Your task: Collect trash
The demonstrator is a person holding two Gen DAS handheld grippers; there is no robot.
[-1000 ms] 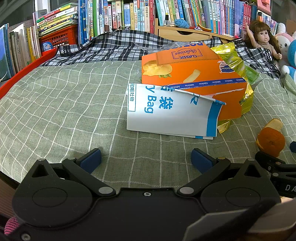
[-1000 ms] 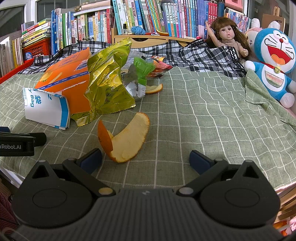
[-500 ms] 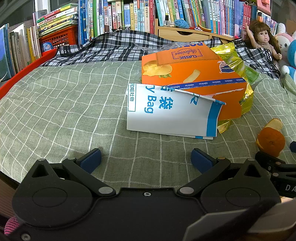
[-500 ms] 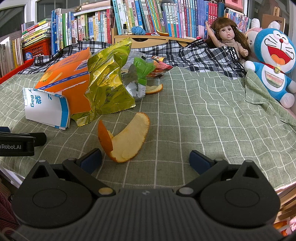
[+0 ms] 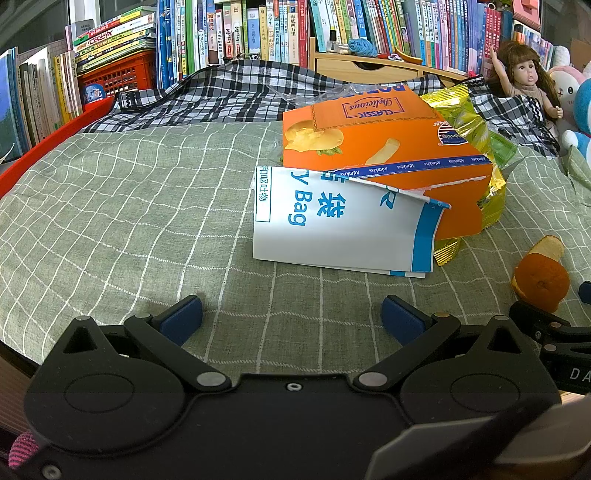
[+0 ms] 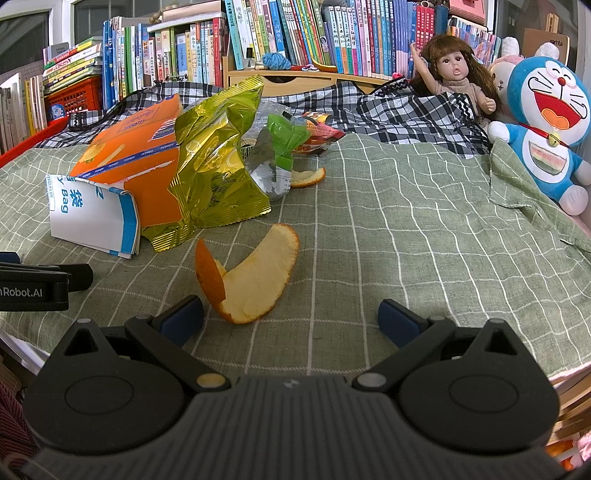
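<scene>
A white and blue paper bag (image 5: pixel 340 229) lies flat on the green checked cloth, just ahead of my open left gripper (image 5: pixel 291 317). Behind it lean an orange snack box (image 5: pixel 380 136) and a gold foil wrapper (image 6: pixel 218 166). A large curl of orange peel (image 6: pixel 255 280) rests right in front of my open right gripper (image 6: pixel 290 319), nearer its left finger. The same peel (image 5: pixel 541 275) shows at the right edge of the left wrist view. Farther back lie a green wrapper (image 6: pixel 284 140), a red wrapper (image 6: pixel 317 134) and a smaller peel (image 6: pixel 306 177).
A doll (image 6: pixel 456 77) and a blue plush toy (image 6: pixel 546 122) sit at the back right on a plaid cloth (image 6: pixel 388 107). Bookshelves (image 5: pixel 258 29) line the back. A red rim (image 5: pixel 40 147) runs along the left. The left gripper's body (image 6: pixel 33 284) shows beside the right one.
</scene>
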